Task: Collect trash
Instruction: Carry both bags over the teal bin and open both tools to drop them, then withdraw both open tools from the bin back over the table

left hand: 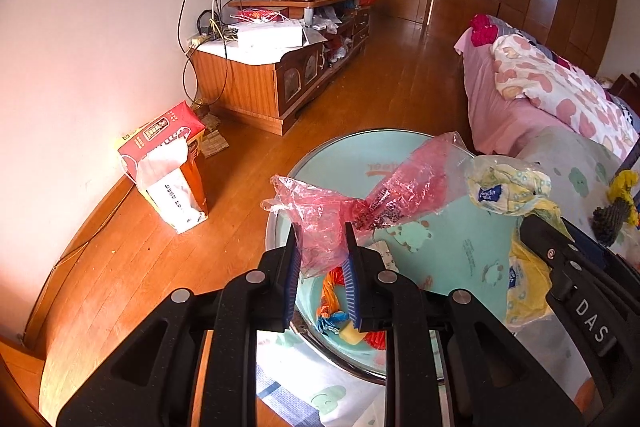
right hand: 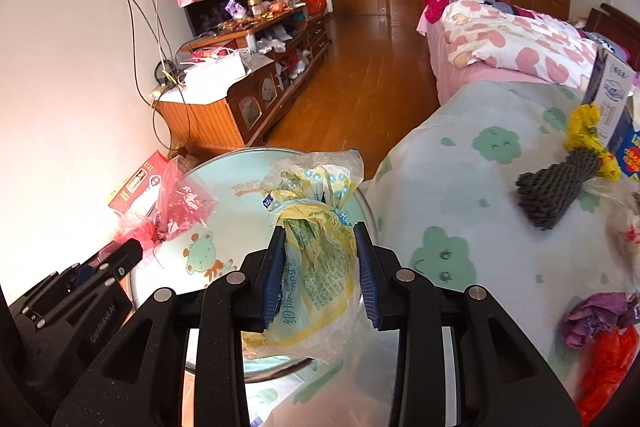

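Observation:
My left gripper (left hand: 322,247) is shut on a crumpled red plastic bag (left hand: 360,199) and holds it over a round light-green basin (left hand: 452,251). The basin holds several coloured wrappers (left hand: 340,311). My right gripper (right hand: 319,247) is shut on a yellow and white plastic bag (right hand: 316,259), also above the basin (right hand: 224,187). The right gripper and its bag (left hand: 508,187) show at the right of the left wrist view. The left gripper with the red bag (right hand: 180,207) shows at the left of the right wrist view.
A bed with a cloud-print sheet (right hand: 460,187) lies to the right, carrying a grey and yellow bundle (right hand: 560,183), a purple wrapper (right hand: 596,319) and a red bag (right hand: 608,367). A red tissue box (left hand: 168,163) stands on the wooden floor by the wall. A cluttered cabinet (left hand: 272,67) stands beyond.

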A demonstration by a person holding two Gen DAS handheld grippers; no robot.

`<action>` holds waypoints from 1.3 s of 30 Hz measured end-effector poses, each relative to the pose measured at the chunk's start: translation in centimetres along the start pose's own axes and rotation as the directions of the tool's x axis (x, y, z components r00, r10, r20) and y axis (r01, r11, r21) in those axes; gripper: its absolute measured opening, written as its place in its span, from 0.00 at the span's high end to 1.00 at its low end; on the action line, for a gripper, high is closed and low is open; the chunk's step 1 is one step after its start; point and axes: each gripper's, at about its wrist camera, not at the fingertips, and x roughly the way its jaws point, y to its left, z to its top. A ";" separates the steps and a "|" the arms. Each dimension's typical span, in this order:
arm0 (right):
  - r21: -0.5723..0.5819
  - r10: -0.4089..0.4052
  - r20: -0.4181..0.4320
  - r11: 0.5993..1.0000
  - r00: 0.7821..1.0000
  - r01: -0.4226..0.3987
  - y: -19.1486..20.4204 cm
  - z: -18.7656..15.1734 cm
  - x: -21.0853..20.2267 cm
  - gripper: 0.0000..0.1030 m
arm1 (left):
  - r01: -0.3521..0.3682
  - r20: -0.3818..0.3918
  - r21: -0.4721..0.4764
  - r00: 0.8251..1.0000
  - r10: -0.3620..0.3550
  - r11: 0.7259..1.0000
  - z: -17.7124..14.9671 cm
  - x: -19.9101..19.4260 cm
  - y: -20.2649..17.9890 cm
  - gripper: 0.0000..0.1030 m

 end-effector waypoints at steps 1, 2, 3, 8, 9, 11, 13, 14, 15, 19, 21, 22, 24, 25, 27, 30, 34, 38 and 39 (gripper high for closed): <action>-0.004 0.005 -0.008 1.000 1.000 -0.005 0.1 0.1 0.3 0.65 | 0.000 -0.003 -0.001 1.000 0.000 1.000 -0.1 0.1 0.0 0.80; -0.001 0.015 -0.017 1.000 1.000 -0.015 0.1 0.1 0.6 0.64 | 0.000 -0.007 0.000 1.000 0.000 1.000 -0.1 0.3 0.0 0.79; 0.002 0.021 -0.023 1.000 1.000 -0.021 0.1 0.1 0.8 0.63 | 0.000 -0.009 0.000 1.000 0.000 1.000 -0.1 0.3 0.1 0.79; 0.014 0.041 -0.028 0.999 0.999 -0.041 0.0 0.3 1.2 0.53 | -0.004 -0.011 -0.001 1.000 0.004 1.000 -0.1 0.4 0.2 0.76; 0.015 0.040 -0.025 0.999 0.999 -0.040 0.1 0.3 1.1 0.52 | -0.007 -0.010 -0.003 1.000 0.007 1.000 0.0 0.4 0.2 0.76; 0.018 0.040 -0.014 0.999 0.999 -0.040 0.1 0.4 0.9 0.49 | -0.012 -0.009 -0.009 1.000 0.012 1.000 0.1 0.3 0.3 0.71; 0.023 0.040 -0.006 0.999 0.999 -0.040 0.0 0.5 0.7 0.48 | -0.018 -0.004 -0.013 1.000 0.018 1.000 0.1 0.2 0.4 0.65; 0.029 0.040 -0.001 0.999 0.999 -0.040 -0.1 0.6 0.5 0.48 | -0.021 0.000 -0.014 1.000 0.021 1.000 0.2 0.1 0.5 0.64; 0.034 0.040 0.004 0.999 0.999 -0.040 -0.3 0.6 0.3 0.48 | -0.022 0.003 -0.015 1.000 0.023 1.000 0.2 0.0 0.5 0.62; 0.044 0.024 0.024 0.999 0.999 -0.025 -0.9 0.7 -0.6 0.41 | -0.042 0.022 -0.020 0.999 0.042 0.999 0.2 -0.7 0.6 0.48; 0.049 0.014 0.037 0.999 0.999 -0.016 -1.4 0.5 -1.3 0.39 | -0.048 0.032 -0.017 0.998 0.049 0.999 0.1 -1.1 0.6 0.43; 0.051 0.012 0.038 0.999 0.999 -0.014 -1.6 0.5 -1.5 0.38 | -0.050 0.035 -0.015 0.998 0.050 0.999 0.2 -1.3 0.5 0.39; 0.060 -0.011 0.045 0.998 0.999 0.008 -2.3 0.2 -2.2 0.36 | -0.048 0.043 -0.010 0.998 0.049 0.999 0.1 -1.7 0.3 0.35; 0.062 -0.021 0.049 0.998 0.999 0.018 -2.6 0.2 -2.5 0.35 | -0.046 0.046 -0.006 0.998 0.047 0.999 0.1 -1.8 0.2 0.34; 0.060 -0.057 0.065 0.997 0.996 0.054 -3.3 -0.2 -3.4 0.35 | -0.042 0.051 0.003 0.998 0.041 0.999 0.0 -2.2 -0.2 0.31; 0.054 -0.122 0.099 0.992 0.988 0.117 -4.5 -0.7 -5.1 0.35 | -0.036 0.061 0.016 0.998 0.035 0.999 -0.3 -2.8 -0.8 0.25; 0.069 -0.171 0.129 0.984 0.977 0.163 -6.7 -1.3 -6.9 0.35 | -0.013 0.053 0.054 0.999 0.011 0.998 -1.1 -3.4 -2.1 0.24; 0.096 -0.199 0.137 0.978 0.970 0.187 -8.9 -1.9 -8.3 0.35 | 0.011 0.053 0.097 0.998 -0.016 0.995 -1.9 -4.1 -3.7 0.24; 0.105 -0.203 0.139 0.976 0.969 0.189 -9.5 -2.0 -8.7 0.35 | 0.022 0.055 0.109 0.998 -0.029 0.994 -2.0 -4.4 -4.2 0.23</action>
